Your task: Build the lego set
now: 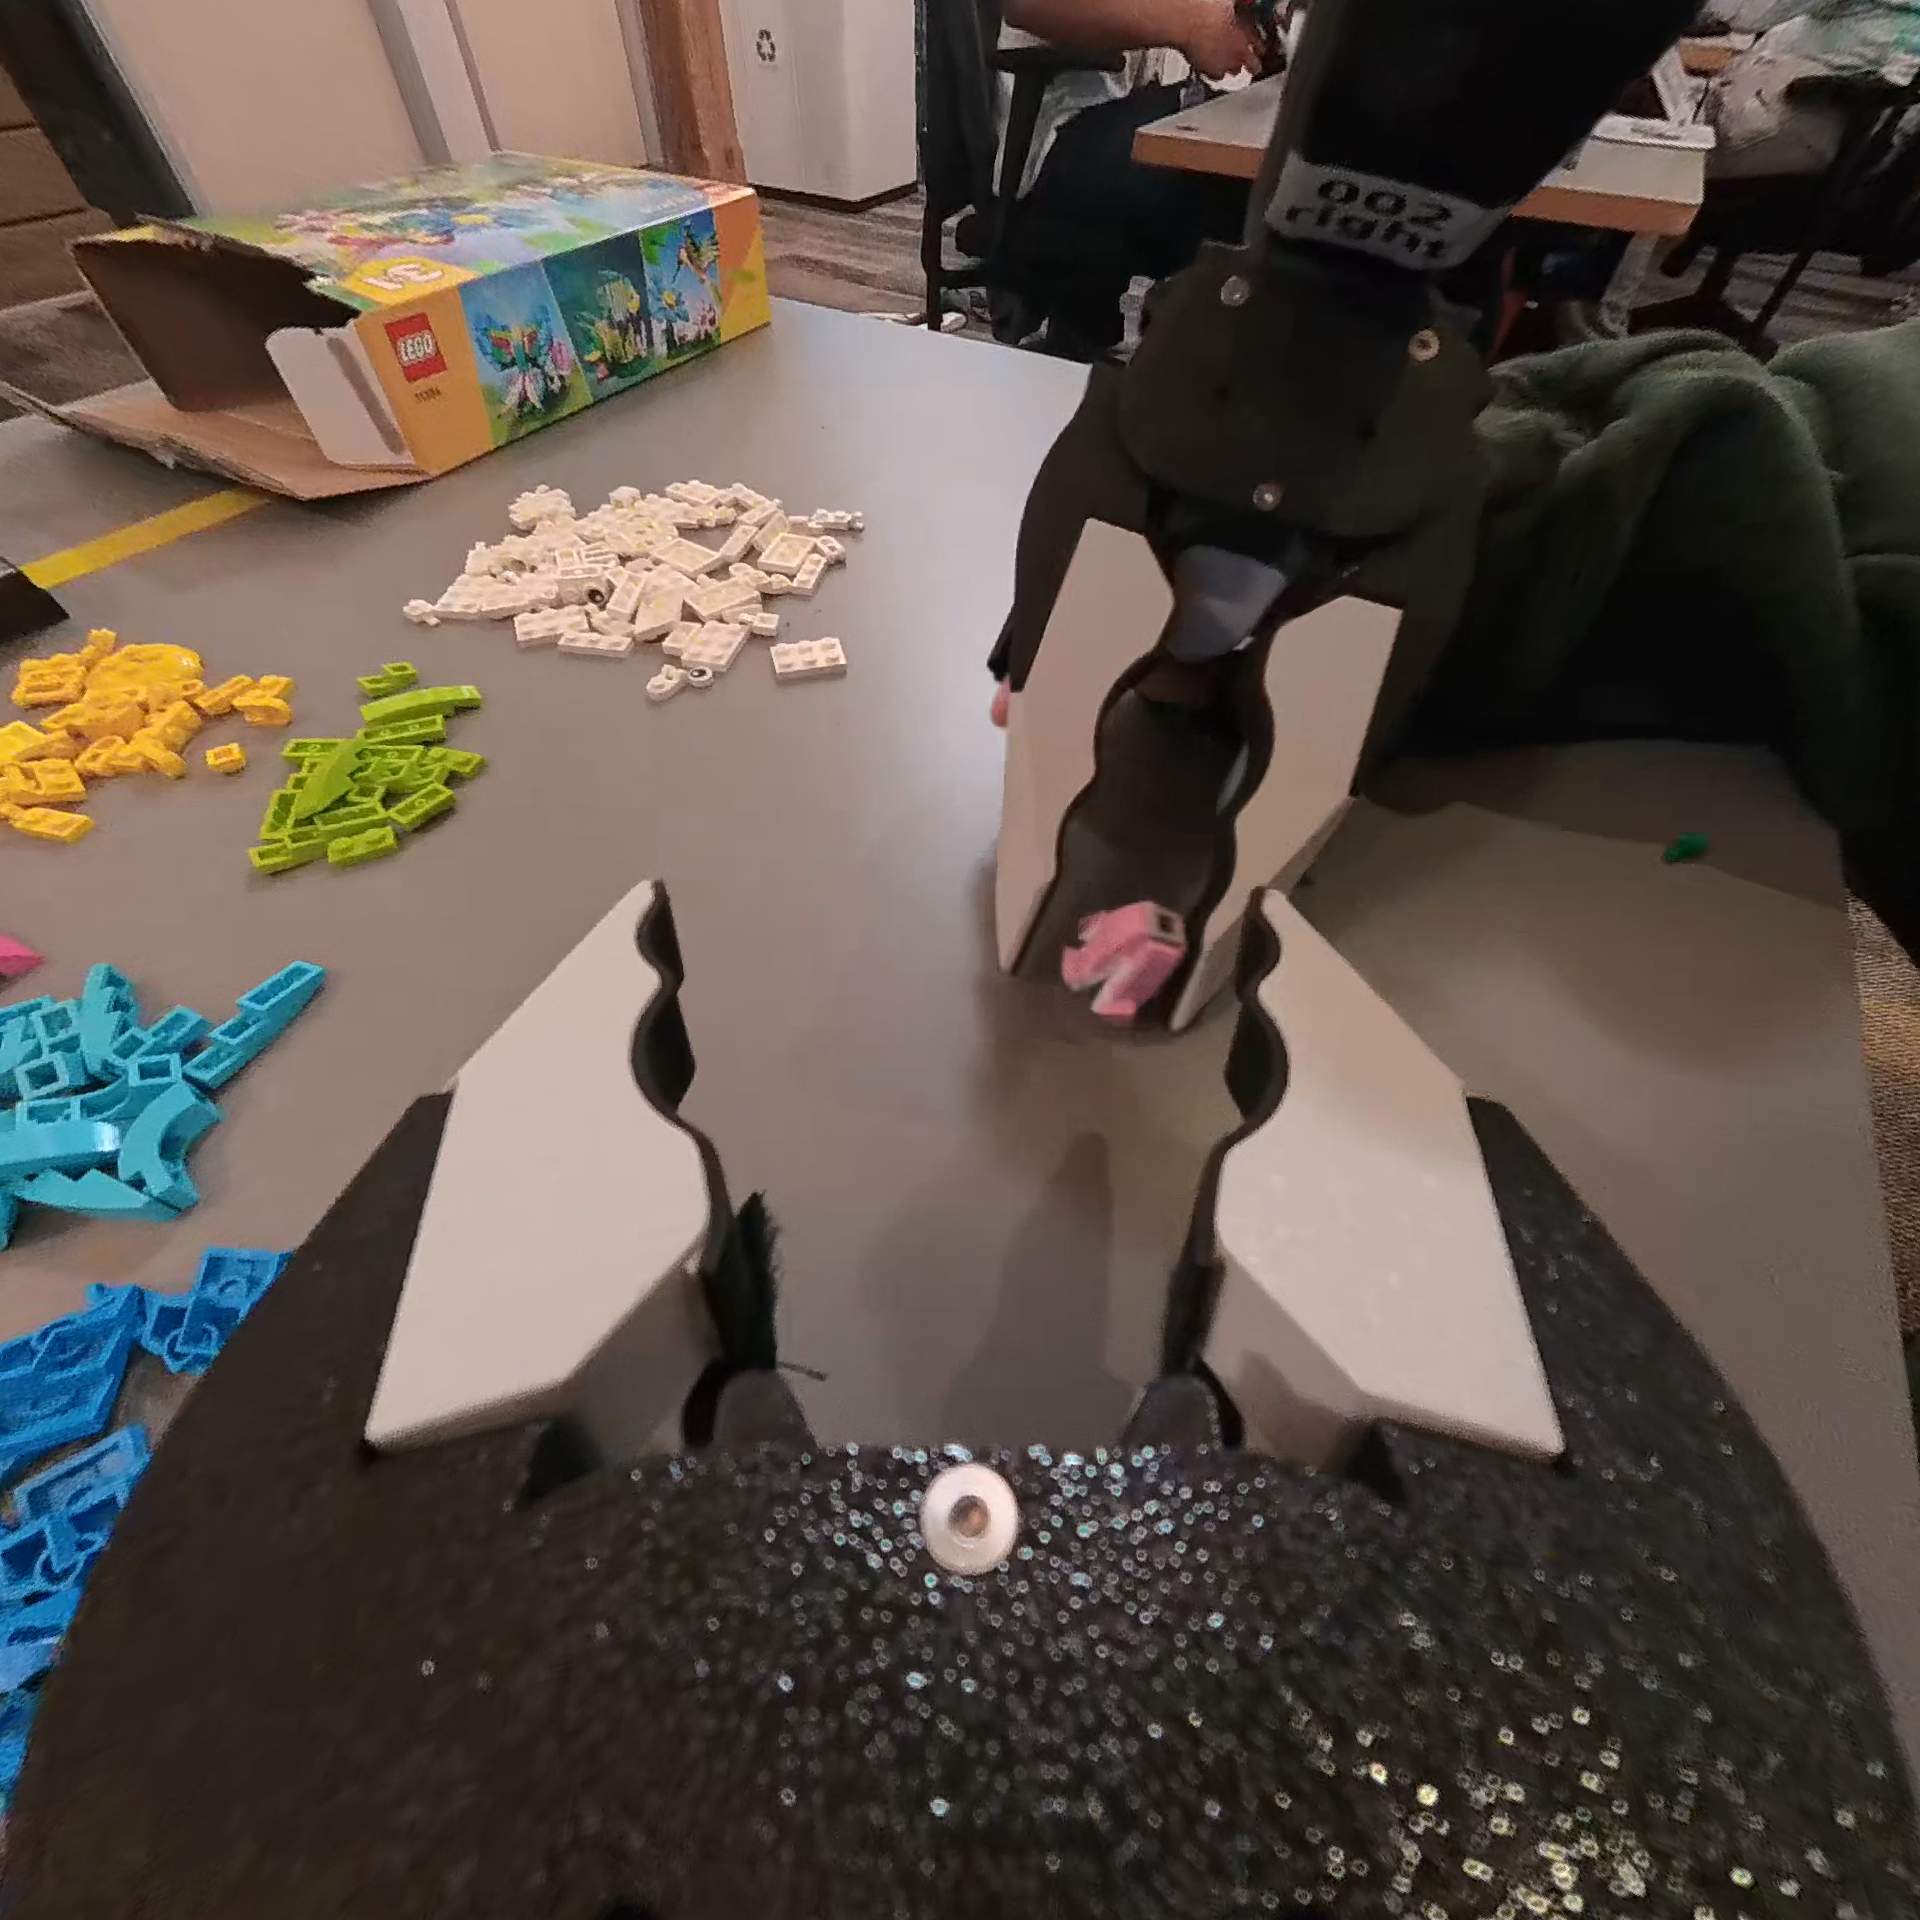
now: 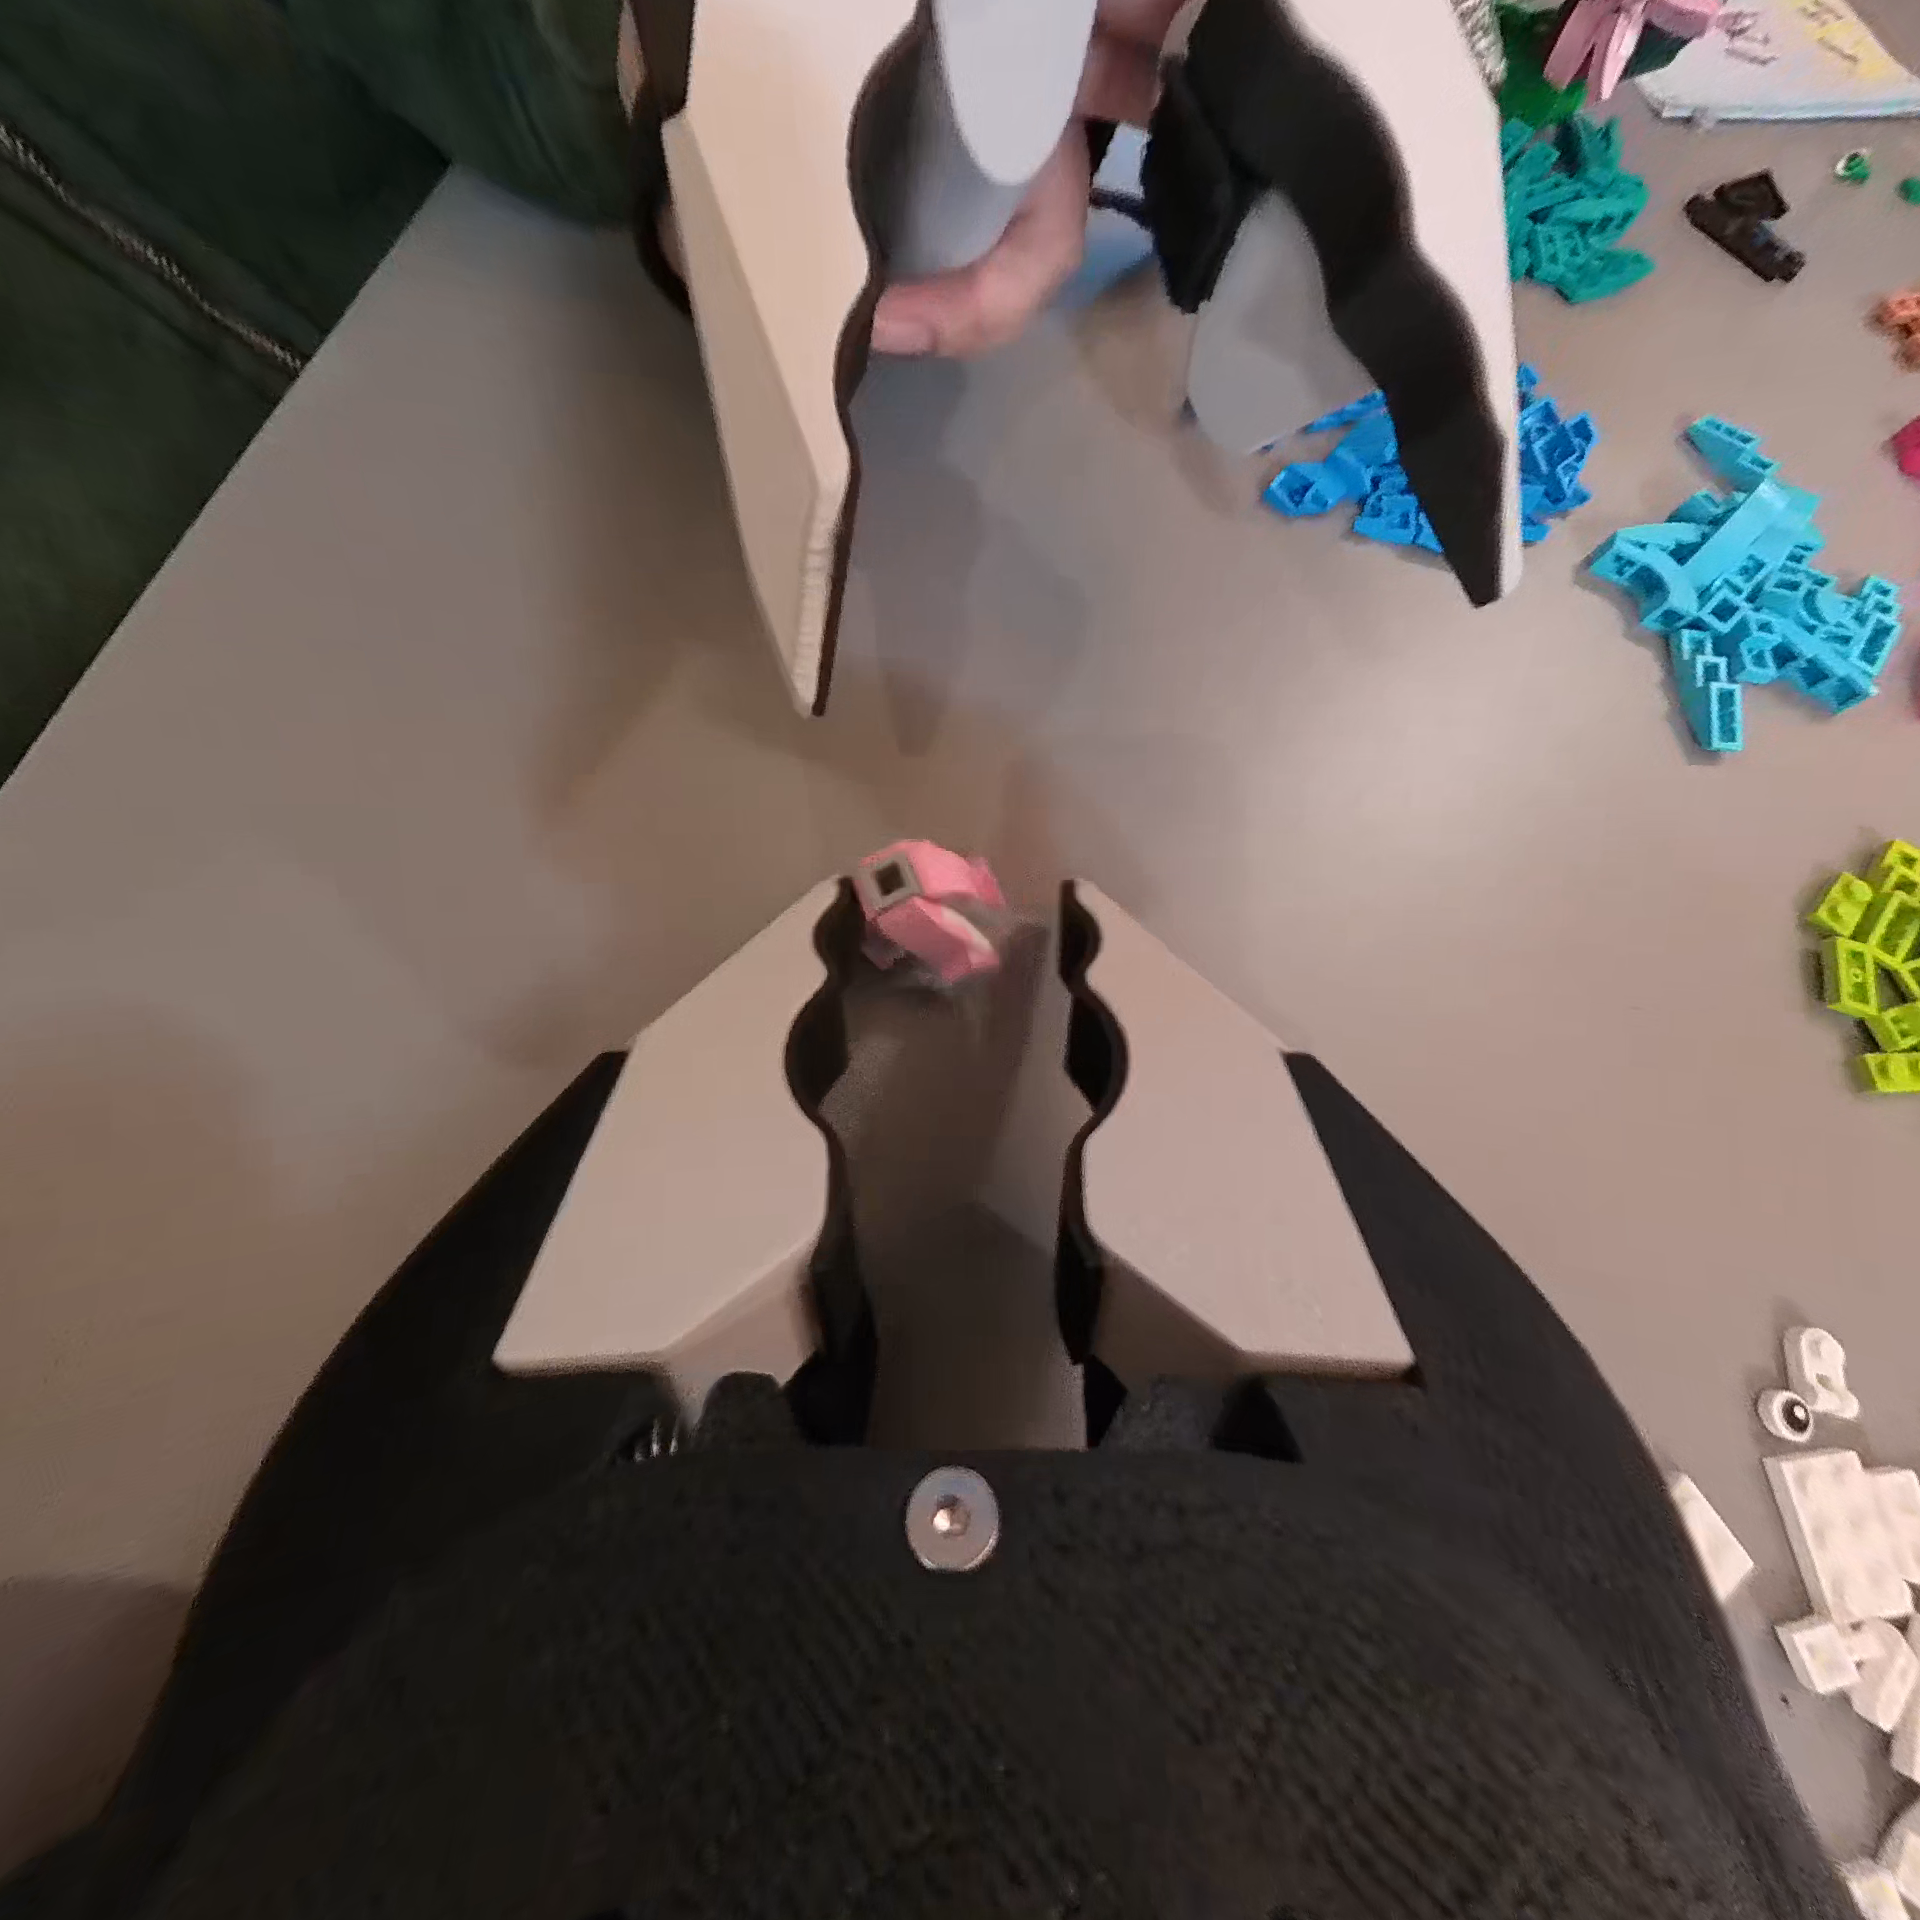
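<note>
grey tabletop (image 1: 883, 727) carries sorted lego piles. right gripper (image 2: 951, 899) has a small pink lego assembly (image 2: 930, 920) at its fingertips, jaws narrowed, grip unclear. left gripper (image 1: 961, 925) faces it, jaws wide apart, empty.

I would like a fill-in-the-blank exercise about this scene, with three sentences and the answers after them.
1. The small pink and grey lego assembly sits at the fingertips of the ____ gripper.
2. The left gripper holds ____.
3. The torn cardboard lego box lies behind the pile of ____ bricks.

Answers: right; nothing; white
</note>
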